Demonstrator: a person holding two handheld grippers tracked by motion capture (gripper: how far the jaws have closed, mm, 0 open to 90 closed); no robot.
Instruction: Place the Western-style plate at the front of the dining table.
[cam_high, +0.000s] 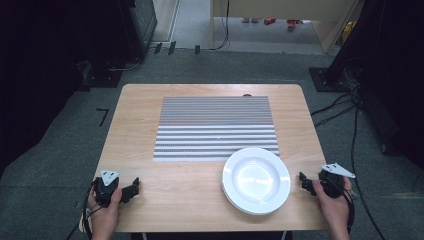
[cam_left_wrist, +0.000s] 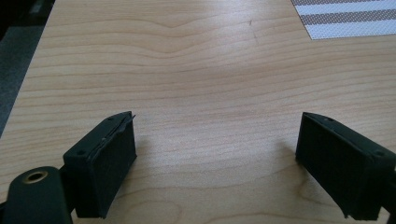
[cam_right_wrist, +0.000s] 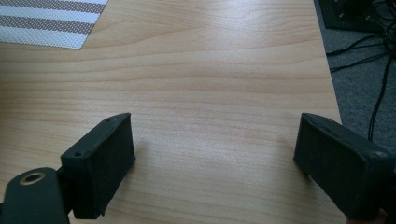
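At the near edge of the wooden table (cam_high: 200, 200) the left gripper (cam_high: 131, 190) rests in the person's left hand (cam_high: 106, 215), its jaws spread wide with only bare wood between them. Across the near edge, the right gripper (cam_high: 306, 182) sits in the right hand (cam_high: 334, 205), jaws likewise released and holding nothing. Between them, nearer the right gripper, lies a white plate (cam_high: 256, 180), its far rim overlapping the striped placemat (cam_high: 216, 127) beyond
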